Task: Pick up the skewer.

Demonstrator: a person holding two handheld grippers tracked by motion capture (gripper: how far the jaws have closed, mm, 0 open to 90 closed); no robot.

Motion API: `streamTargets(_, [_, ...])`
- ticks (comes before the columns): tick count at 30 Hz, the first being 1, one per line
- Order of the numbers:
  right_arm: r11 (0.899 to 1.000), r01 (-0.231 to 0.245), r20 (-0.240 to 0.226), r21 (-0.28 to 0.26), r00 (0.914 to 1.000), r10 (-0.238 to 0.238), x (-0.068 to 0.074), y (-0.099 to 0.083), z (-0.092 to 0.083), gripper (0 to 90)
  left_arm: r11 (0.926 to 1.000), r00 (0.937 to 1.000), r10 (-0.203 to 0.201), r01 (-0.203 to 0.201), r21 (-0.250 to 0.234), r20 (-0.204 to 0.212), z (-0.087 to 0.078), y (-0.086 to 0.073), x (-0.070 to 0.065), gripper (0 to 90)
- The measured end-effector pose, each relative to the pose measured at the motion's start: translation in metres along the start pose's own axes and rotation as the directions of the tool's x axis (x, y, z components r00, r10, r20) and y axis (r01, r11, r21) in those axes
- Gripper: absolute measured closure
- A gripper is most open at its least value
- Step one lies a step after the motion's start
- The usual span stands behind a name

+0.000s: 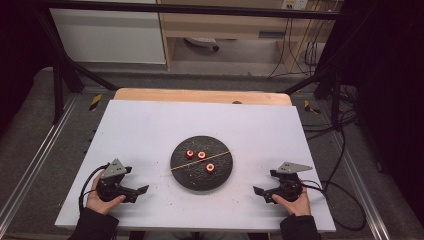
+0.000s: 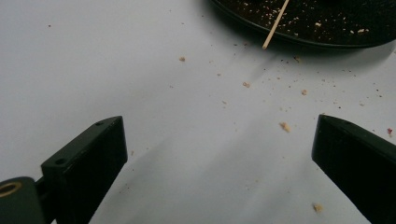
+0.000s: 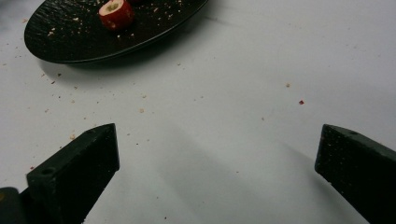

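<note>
Flanking plate point(image 1: 183, 176) — left claw point(image 1: 141, 191), right claw point(image 1: 258, 192) both wide, empty, bare table point(image 1: 150, 125) between.

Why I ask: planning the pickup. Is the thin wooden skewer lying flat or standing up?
Flat. The thin wooden skewer lies across the round black plate, one end overhanging its rim.

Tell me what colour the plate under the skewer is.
Black, with a rough texture; the plate shows best in the right gripper view.
</note>
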State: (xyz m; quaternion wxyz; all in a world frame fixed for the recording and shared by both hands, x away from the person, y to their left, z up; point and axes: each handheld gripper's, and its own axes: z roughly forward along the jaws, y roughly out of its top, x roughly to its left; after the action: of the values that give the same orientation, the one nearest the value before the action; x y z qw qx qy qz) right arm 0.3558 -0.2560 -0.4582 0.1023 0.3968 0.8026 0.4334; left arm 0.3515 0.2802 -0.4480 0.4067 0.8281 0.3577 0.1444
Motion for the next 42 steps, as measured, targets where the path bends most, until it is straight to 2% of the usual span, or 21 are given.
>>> streamTargets(24, [1.000, -0.013, -0.001, -0.012, 0.9999, 0.013, 0.001, 0.001, -0.003, 0.7, 0.9998, 1.0000, -0.006, 0.006, 0.019, 0.001, 0.002, 0.011, -0.011, 3.8])
streamTargets(33, [1.000, -0.010, 0.002, -0.013, 0.9999, 0.010, 0.000, 0.001, -0.002, 0.7, 0.9996, 1.0000, 0.004, -0.004, 0.028, -0.003, 0.003, 0.026, -0.018, 6.1])
streamTargets(42, [1.000, -0.011, 0.002, -0.009, 0.9999, 0.011, 0.001, 0.001, -0.002, 0.8, 0.9993, 0.9998, 0.017, -0.017, 0.034, -0.010, 0.009, 0.046, -0.028, 16.2])
